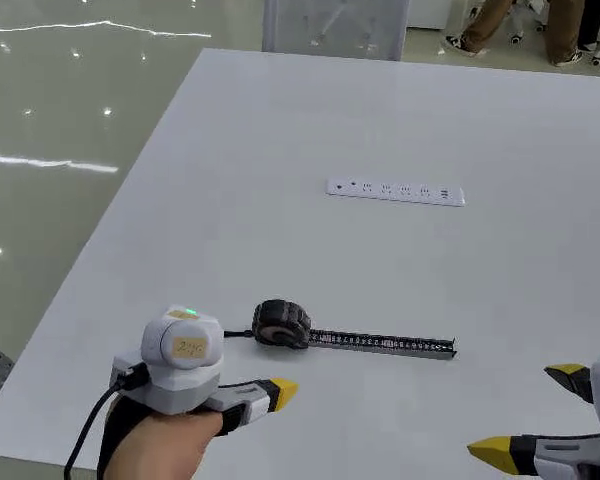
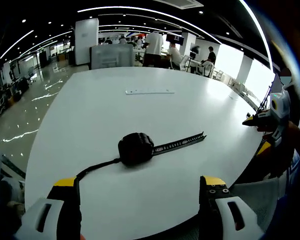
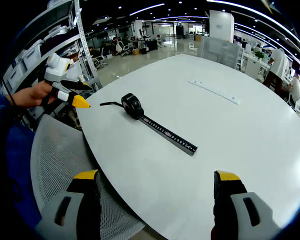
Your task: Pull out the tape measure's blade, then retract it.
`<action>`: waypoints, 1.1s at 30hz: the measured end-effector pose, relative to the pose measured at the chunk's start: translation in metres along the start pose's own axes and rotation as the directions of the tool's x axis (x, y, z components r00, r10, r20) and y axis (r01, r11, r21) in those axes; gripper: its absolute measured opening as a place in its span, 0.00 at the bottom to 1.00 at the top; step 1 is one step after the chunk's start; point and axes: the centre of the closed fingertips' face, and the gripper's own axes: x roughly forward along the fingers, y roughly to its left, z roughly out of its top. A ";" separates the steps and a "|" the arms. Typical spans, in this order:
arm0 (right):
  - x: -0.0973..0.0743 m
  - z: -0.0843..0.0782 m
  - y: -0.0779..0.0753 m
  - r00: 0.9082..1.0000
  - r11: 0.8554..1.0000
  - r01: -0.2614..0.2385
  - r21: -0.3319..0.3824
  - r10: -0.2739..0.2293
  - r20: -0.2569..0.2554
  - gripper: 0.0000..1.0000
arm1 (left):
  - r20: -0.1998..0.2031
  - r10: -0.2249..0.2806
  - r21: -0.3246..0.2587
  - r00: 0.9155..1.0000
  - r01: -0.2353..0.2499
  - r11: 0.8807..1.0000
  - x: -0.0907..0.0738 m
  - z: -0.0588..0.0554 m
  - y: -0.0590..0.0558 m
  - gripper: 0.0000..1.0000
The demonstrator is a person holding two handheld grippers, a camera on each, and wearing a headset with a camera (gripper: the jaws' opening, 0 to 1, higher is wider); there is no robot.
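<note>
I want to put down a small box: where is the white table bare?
Free: the band between the long white power strip and the black tape measure with its pulled-out blade; the table beyond the strip. Crowded: the near edge, by left gripper and right gripper.

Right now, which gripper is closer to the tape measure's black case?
Left. The left gripper sits just in front of the case, on the person's side; the right gripper is off past the far end of the blade.

My left gripper and right gripper had yellow tips; tape measure black, blade dark with pale marks; table white.
</note>
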 end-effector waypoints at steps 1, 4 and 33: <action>0.004 0.000 -0.001 1.000 1.000 -0.007 -0.003 0.007 -0.005 0.90 | -0.001 0.002 -0.002 1.000 -0.002 1.000 0.005 0.000 0.000 0.95; 0.013 0.000 -0.005 1.000 0.999 -0.021 -0.025 0.021 -0.018 0.89 | 0.003 -0.007 0.002 1.000 0.007 1.000 0.014 0.003 -0.005 0.95; 0.074 0.002 -0.045 0.985 0.954 -0.122 -0.274 0.082 -0.153 0.75 | 0.001 0.057 -0.032 0.998 -0.057 0.998 0.087 0.018 -0.005 0.90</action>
